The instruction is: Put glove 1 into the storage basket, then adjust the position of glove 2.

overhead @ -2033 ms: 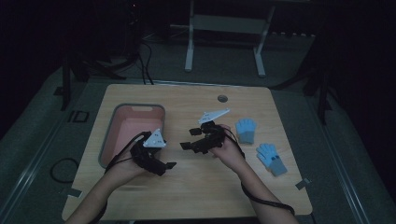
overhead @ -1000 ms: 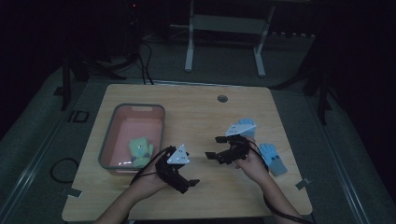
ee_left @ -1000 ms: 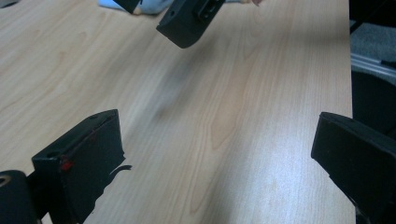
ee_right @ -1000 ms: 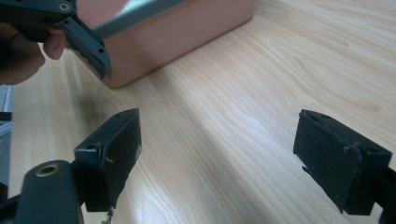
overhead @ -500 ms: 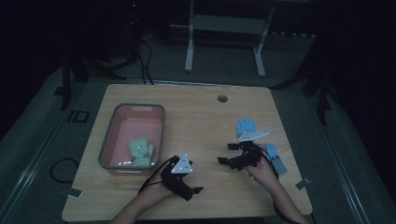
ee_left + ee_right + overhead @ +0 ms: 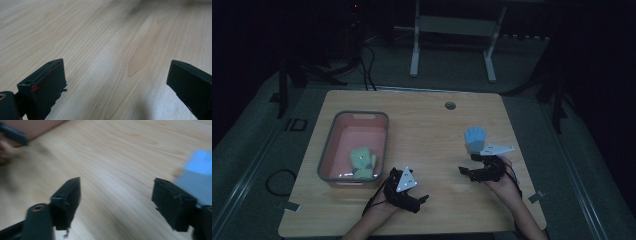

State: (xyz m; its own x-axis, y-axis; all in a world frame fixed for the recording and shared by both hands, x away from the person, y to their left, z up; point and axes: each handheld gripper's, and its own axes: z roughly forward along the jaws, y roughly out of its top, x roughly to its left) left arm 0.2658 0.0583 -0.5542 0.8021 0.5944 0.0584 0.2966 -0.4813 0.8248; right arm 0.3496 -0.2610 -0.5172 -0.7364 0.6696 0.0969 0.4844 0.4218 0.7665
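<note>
Your right gripper [image 6: 468,165], jaws apart but just narrowing on nothing, sits beside the pale blue glove-shaped cloth [image 6: 475,138]; your left gripper [image 6: 422,202] gapes empty.

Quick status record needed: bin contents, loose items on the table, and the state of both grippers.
bin: pink tray at table's left, holding one green glove
loose item: blue glove on the table, right of centre
left gripper: jaws open, nothing between them, over bare wood
right gripper: jaws open, just been closing a little, nothing between them, blue glove beside one jaw
</note>
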